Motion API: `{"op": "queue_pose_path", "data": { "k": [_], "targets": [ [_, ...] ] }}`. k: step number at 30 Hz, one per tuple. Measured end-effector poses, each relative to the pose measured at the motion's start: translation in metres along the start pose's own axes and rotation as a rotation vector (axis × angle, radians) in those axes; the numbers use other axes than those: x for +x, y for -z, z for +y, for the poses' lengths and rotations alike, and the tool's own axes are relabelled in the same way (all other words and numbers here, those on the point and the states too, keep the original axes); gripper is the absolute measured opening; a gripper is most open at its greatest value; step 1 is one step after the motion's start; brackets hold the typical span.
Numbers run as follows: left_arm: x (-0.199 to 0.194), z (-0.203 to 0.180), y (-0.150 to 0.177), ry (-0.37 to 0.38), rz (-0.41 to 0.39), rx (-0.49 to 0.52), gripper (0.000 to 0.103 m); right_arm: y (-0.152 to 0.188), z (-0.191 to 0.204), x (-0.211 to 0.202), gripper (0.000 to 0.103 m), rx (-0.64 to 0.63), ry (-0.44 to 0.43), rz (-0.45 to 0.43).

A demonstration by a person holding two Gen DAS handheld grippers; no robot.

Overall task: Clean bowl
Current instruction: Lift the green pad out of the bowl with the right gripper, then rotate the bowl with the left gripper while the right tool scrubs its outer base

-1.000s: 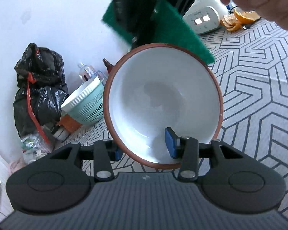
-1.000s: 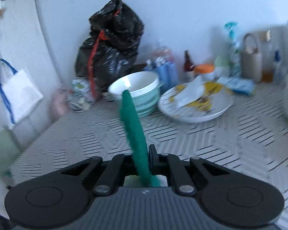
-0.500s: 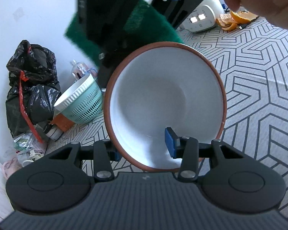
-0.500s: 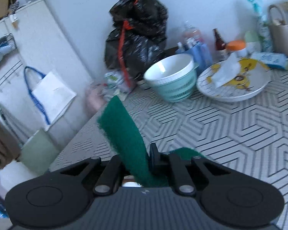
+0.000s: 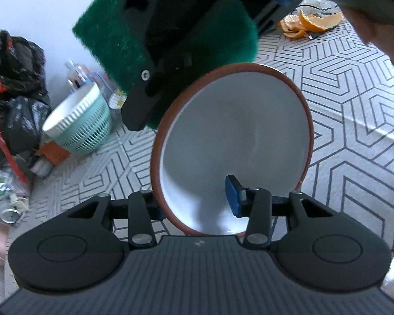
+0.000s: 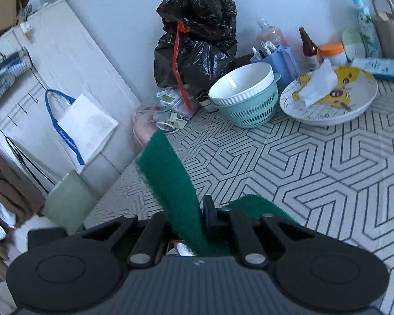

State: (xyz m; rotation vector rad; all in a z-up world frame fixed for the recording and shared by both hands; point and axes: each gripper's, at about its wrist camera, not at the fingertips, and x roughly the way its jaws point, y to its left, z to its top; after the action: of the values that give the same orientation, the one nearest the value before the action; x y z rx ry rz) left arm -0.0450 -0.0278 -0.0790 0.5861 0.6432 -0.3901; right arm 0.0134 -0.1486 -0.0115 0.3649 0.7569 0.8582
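Black bin bag [image 5: 13, 92] sits far left of the bowl [image 5: 231, 147], the mint colander [image 5: 78, 123] between them. The left gripper [image 5: 194, 204] is clamped on the bowl's near rim, one finger inside, one outside, bowl tipped up. Above the bowl, the right gripper [image 6: 186, 223] is pinched tight on a green scouring pad [image 6: 170, 183]. Orange peel [image 5: 307, 23] lies beyond, to the right.
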Motion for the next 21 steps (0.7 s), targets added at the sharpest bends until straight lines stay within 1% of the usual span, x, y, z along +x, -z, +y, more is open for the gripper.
{"op": "queue_pose_path", "data": {
  "k": [4, 7, 8, 10, 11, 17, 21],
  "targets": [
    [-0.001, 0.0, -0.003, -0.038, -0.009, 0.037, 0.044, 0.004, -0.005, -0.006, 0.007, 0.023, -0.013, -0.022],
    [-0.004, 0.001, -0.004, -0.038, -0.019, 0.037, 0.04, 0.005, -0.009, -0.009, 0.007, 0.039, -0.023, -0.035],
    [-0.006, 0.002, -0.005, -0.039, -0.027, 0.045, 0.037, 0.006, -0.01, -0.01, 0.007, 0.043, -0.027, -0.036],
    [-0.01, 0.002, -0.006, -0.035, -0.037, 0.057, 0.024, 0.006, -0.012, -0.01, 0.007, 0.051, -0.035, -0.037],
    [-0.011, 0.002, -0.008, -0.028, -0.038, 0.07, 0.021, 0.005, -0.013, -0.01, 0.007, 0.054, -0.039, -0.036],
    [-0.011, -0.001, -0.012, -0.037, -0.022, 0.131, 0.021, 0.007, -0.019, -0.011, 0.008, 0.097, -0.066, -0.055],
    [-0.011, -0.002, -0.013, -0.033, -0.014, 0.126, 0.021, 0.008, -0.013, -0.011, 0.012, 0.094, -0.066, -0.056]
  ]
}}
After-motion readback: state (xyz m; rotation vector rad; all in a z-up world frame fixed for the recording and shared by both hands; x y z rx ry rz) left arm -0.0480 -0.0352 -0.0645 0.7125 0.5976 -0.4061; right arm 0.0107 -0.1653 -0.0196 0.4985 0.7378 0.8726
